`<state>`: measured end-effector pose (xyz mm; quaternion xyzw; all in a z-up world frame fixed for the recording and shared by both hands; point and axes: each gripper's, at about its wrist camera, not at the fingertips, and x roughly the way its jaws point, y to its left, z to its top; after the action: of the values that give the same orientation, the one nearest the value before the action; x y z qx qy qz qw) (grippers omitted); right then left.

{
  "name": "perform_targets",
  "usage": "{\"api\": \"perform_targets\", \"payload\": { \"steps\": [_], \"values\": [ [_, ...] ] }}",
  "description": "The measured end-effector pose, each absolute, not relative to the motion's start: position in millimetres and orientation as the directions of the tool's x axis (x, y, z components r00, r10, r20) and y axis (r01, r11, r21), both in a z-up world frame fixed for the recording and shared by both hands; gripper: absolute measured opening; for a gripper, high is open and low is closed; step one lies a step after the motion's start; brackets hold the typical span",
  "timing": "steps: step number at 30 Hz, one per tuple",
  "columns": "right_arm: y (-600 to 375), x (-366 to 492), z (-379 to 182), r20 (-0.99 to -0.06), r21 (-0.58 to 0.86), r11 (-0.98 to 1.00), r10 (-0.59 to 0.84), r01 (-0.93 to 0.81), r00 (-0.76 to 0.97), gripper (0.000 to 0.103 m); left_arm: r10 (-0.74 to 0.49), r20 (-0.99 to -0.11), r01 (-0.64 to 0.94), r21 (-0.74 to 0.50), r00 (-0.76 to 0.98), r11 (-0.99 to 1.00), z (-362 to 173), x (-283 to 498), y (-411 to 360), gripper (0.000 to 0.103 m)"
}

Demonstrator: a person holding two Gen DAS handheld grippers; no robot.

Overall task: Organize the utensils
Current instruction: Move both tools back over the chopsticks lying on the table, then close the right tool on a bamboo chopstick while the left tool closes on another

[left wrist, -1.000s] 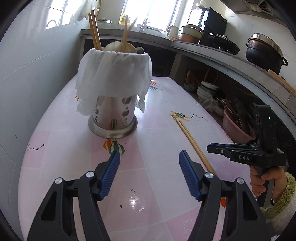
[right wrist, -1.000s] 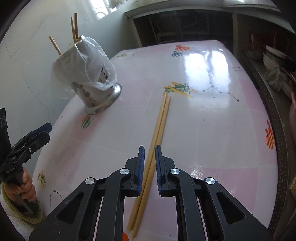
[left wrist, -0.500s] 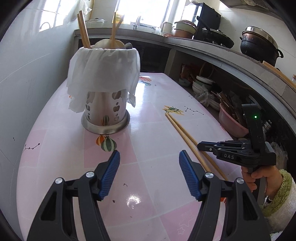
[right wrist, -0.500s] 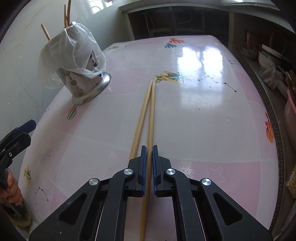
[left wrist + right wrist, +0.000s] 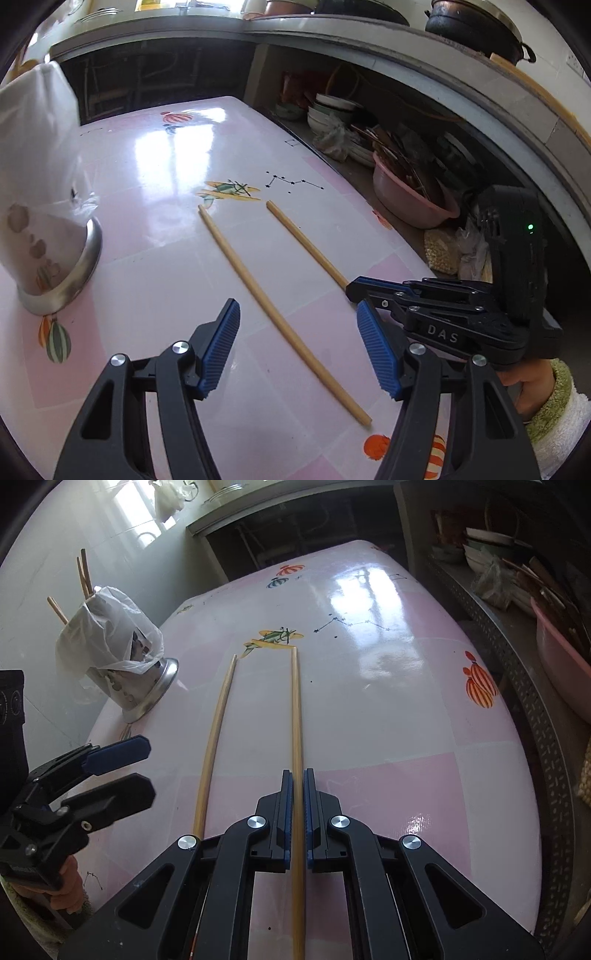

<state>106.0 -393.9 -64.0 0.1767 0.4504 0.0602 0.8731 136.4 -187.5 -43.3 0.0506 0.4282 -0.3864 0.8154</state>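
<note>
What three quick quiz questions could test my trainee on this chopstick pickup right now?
1. True or false: the right gripper is closed on one chopstick.
2. Where is the other chopstick?
A. In the metal utensil holder
B. Lying on the pink table, below the left gripper
C. In the pink basin
3. Fill in: the plastic bag is draped over the ____.

Key:
1. True. Its pads sit tight against the chopstick's sides.
2. B. It lies free on the table, with the left jaws closing but not yet touching it.
3. Utensil holder, which already has chopsticks sticking out of its top.
</note>
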Motion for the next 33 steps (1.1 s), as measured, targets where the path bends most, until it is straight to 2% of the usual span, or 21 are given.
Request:
{"api": "perform_targets", "payload": {
  "steps": [3, 11, 13, 15, 18, 24, 33],
  "values": [
    [-397, 104, -65, -0.757, 0.388, 0.92, 0.284, 0.055, 0.588, 0.004, -0.518, -0.762, 0.676, -0.145, 0.39, 0.722, -51, 140, -208, 0.048],
    [-401, 102, -66, -0.747, 0.417, 0.908, 0.312, 0.048, 0.587, 0.004, -0.392, -0.799, 0.641, -0.011, 0.456, 0.767, -72, 147, -221, 0.03],
    [-402, 102, -66, -0.746, 0.419, 0.907, 0.315, 0.047, 0.587, 0.004, -0.384, -0.799, 0.633, -0.006, 0.462, 0.774, -72, 148, -219, 0.026],
    [-401, 102, -65, -0.747, 0.414, 0.909, 0.313, 0.043, 0.587, 0.004, -0.385, -0.799, 0.62, -0.019, 0.463, 0.785, -71, 150, -214, 0.016],
    [-398, 101, -65, -0.749, 0.413, 0.91, 0.319, 0.032, 0.58, 0.004, -0.395, -0.8, 0.596, -0.059, 0.451, 0.801, -71, 153, -203, 0.009],
    [-385, 96, -63, -0.753, 0.414, 0.91, 0.342, 0.001, 0.562, 0.004, -0.411, -0.796, 0.541, -0.127, 0.445, 0.832, -71, 151, -175, 0.006],
    [-350, 88, -62, -0.76, 0.421, 0.903, 0.402, -0.085, 0.511, 0.004, -0.376, -0.813, 0.417, -0.184, 0.445, 0.89, -66, 126, -92, 0.006]
  ]
}}
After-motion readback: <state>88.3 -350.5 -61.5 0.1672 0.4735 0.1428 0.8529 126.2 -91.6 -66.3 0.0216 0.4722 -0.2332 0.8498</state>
